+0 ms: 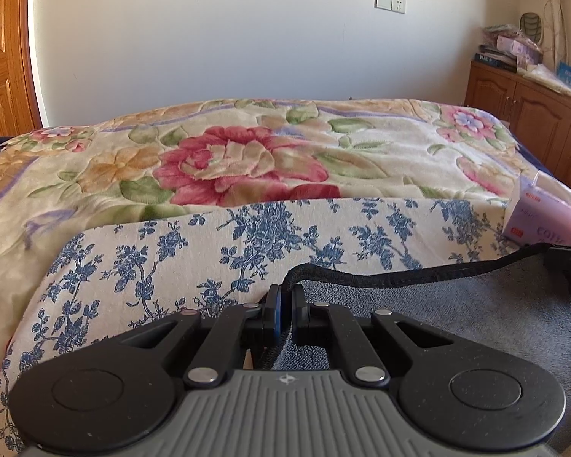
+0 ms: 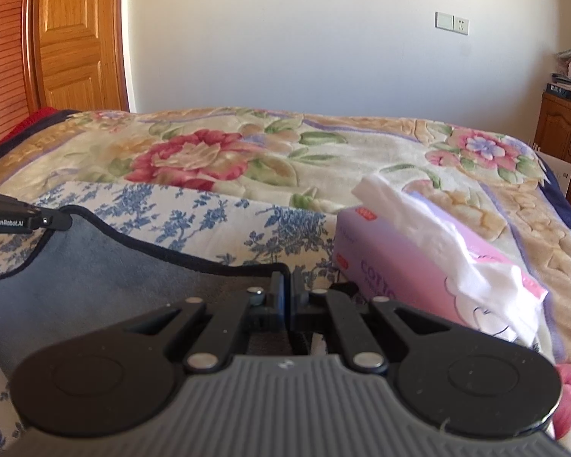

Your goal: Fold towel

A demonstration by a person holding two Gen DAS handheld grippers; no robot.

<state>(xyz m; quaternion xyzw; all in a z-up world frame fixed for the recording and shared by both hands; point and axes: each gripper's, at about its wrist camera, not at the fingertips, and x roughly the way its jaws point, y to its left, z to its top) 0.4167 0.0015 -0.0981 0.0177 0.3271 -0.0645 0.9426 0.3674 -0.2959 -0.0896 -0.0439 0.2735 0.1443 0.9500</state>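
Floral bedspread [image 1: 247,160] fills mid-frame; my left gripper [image 1: 284,304] and right gripper [image 2: 288,297] each clench the grey towel's [image 1: 456,304] black hem.

Tissue box [image 2: 434,266] close beside right claw [image 2: 288,285].
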